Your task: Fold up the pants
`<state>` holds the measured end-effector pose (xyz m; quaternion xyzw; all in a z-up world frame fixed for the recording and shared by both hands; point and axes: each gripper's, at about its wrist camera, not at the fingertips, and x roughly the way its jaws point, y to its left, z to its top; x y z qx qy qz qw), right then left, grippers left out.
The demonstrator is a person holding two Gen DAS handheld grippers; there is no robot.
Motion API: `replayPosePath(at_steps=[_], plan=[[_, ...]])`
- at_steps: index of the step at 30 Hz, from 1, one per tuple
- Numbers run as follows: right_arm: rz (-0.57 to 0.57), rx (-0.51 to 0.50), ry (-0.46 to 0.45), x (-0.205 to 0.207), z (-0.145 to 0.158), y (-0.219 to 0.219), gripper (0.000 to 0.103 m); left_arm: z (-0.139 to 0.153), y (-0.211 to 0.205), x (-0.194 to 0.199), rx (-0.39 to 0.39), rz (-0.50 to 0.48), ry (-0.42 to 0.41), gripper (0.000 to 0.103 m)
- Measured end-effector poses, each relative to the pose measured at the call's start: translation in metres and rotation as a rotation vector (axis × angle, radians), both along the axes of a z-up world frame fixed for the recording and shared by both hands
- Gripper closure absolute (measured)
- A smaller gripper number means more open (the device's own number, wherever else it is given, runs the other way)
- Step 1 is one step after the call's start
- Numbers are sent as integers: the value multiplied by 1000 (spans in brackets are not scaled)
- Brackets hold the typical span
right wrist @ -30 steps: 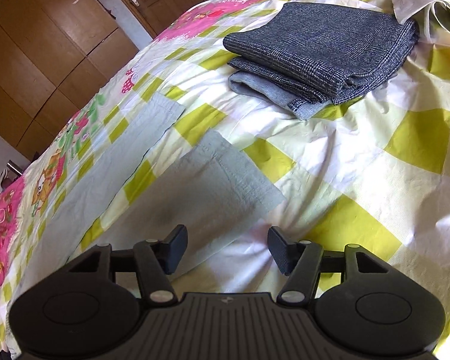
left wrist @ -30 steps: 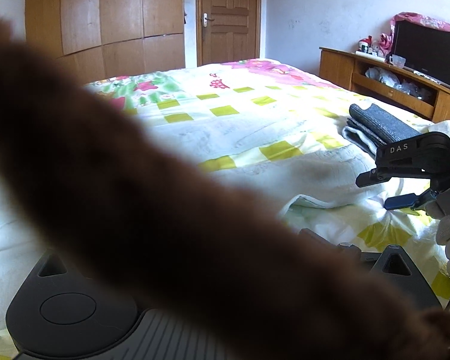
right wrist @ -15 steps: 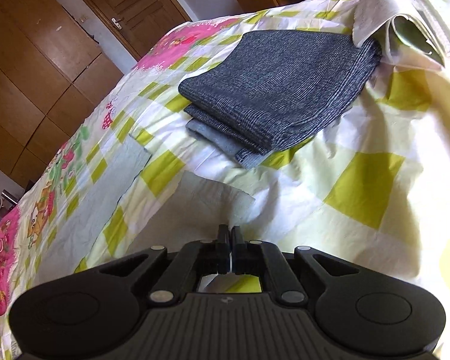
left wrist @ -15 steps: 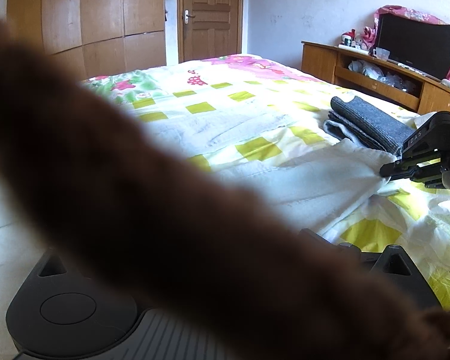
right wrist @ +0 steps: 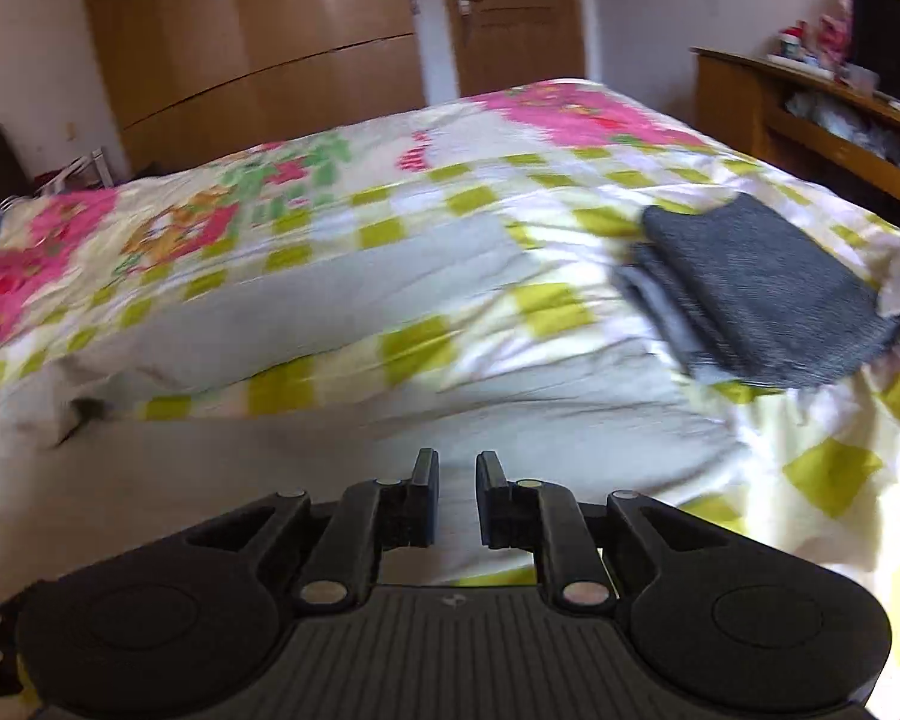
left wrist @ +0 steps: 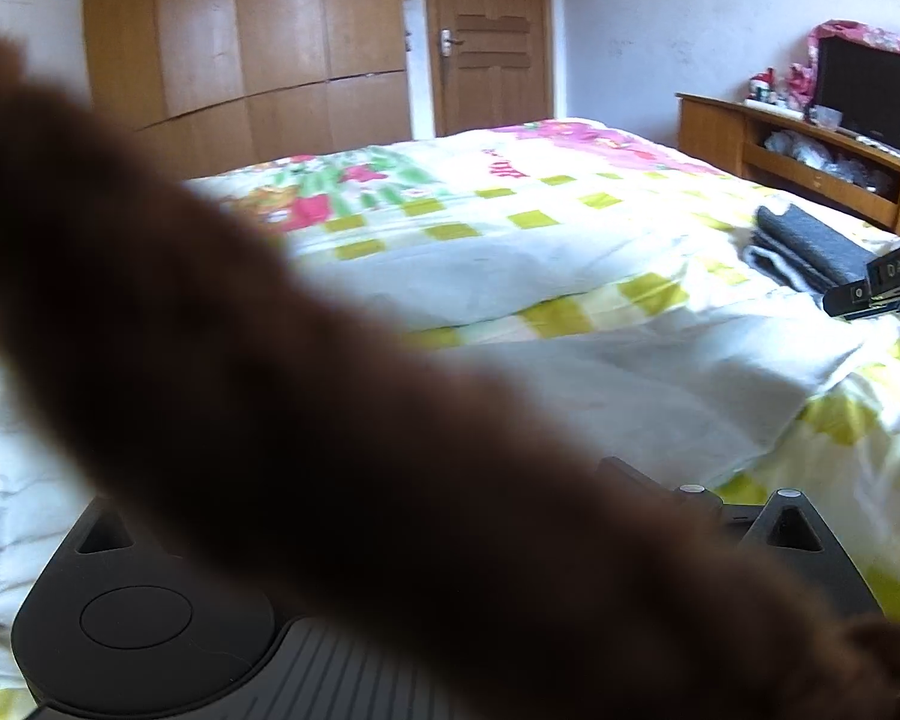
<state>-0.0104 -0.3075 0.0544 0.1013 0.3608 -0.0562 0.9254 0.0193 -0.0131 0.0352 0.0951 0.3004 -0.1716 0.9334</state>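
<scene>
My right gripper point(right wrist: 457, 495): slightly apart over pale pants point(right wrist: 342, 294) | my left gripper: cannot tell, brown sleeve point(left wrist: 330, 450) blocks it | bed point(right wrist: 834, 468)

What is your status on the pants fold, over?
Right tongs narrowly apart, above pale pants lying spread on bed. Left tongs hidden by brown blur across lens. Folded dark stack lies right.

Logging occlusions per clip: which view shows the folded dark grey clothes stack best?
The right wrist view: the folded dark grey stack lies unobstructed on the bedspread, top face and layered edge visible, though motion-blurred. In the left wrist view it is small at the right edge, partly behind the right gripper.
</scene>
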Motion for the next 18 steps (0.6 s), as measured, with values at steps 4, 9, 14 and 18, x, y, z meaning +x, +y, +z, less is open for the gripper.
replayPosePath(at_steps=[4, 9, 14, 18], plan=[[323, 41, 37, 24, -9, 102, 73, 4, 79, 8, 46, 180, -17, 0], [697, -13, 40, 45, -24, 233, 73, -4, 164, 17, 82, 338, 27, 0], [890, 8, 151, 65, -57, 317, 73, -19, 209, 20, 113, 414, 87, 0], [935, 60, 231, 71, -73, 347, 72, -34, 227, 16, 180, 461, 147, 0]])
